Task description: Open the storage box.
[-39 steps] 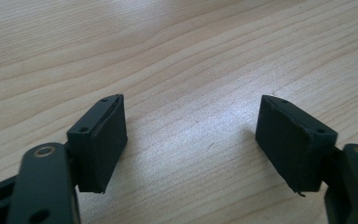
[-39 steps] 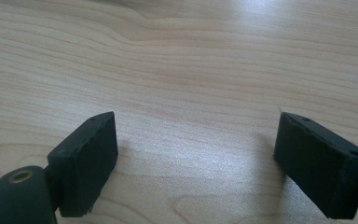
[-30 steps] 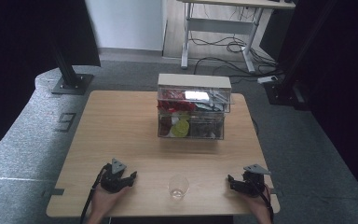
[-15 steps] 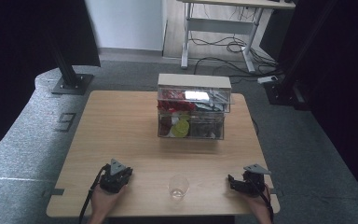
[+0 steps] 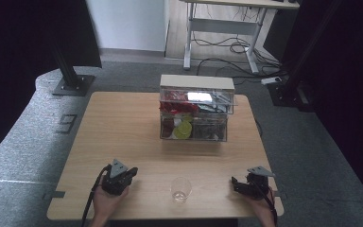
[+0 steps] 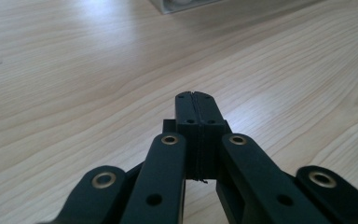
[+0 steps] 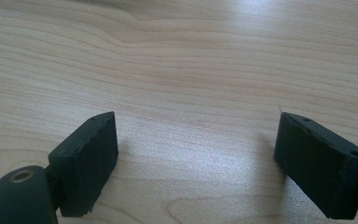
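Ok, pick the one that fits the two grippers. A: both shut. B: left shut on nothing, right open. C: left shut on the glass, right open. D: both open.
B: the left gripper has its jaws pressed together over bare table, while the right gripper has its jaws wide apart.

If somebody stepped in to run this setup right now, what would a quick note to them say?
Left gripper: jaws have just been closing and are now pressed together with nothing between them, near the table's front edge.
Right gripper: jaws wide open and empty, low over bare wood.
Clear glass: upright between the two grippers, untouched.
Clear organizer box: farther back at the middle, filled with small items.
Done: nothing picked up yet.
Left: all the handling, probably starting with the glass.
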The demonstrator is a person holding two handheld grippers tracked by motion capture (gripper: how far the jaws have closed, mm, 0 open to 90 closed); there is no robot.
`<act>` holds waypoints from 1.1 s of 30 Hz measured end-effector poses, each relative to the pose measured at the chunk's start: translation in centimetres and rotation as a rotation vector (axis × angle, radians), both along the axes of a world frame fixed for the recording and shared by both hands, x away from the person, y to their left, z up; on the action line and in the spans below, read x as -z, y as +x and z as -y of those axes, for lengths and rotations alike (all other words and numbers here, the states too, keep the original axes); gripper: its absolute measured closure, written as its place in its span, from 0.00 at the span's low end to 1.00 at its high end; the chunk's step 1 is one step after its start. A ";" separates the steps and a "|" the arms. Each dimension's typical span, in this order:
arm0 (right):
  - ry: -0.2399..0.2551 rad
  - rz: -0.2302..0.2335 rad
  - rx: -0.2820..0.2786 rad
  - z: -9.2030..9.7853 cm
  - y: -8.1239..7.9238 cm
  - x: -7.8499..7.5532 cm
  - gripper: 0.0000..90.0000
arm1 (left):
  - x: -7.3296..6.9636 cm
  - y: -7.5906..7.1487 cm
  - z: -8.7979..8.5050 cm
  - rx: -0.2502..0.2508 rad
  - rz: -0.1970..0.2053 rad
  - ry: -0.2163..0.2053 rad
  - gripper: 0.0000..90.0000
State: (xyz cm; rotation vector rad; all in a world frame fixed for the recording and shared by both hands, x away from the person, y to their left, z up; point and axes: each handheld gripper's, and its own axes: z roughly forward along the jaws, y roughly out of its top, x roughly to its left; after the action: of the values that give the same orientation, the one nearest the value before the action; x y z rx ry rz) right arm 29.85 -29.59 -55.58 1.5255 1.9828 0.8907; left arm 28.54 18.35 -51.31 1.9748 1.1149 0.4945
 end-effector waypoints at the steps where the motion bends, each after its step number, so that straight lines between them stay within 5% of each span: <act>1: 0.000 0.000 0.001 0.0 0.0 0.0 0.15 | -0.1 0.1 0.2 0.007 0.002 -0.002 1.00; 19: -0.002 0.000 0.020 -0.2 0.0 0.0 0.15 | -1.3 1.9 3.4 0.059 0.003 -0.041 1.00; 33: -0.002 0.008 0.022 -0.3 0.0 0.0 0.19 | -1.4 4.3 5.1 0.081 -0.054 -0.087 1.00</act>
State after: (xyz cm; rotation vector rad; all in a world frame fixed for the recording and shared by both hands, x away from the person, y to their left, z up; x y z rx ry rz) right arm 29.84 -29.26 -55.55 1.5374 1.9568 0.8842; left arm 32.83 13.29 -49.90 1.9587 1.0676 0.3459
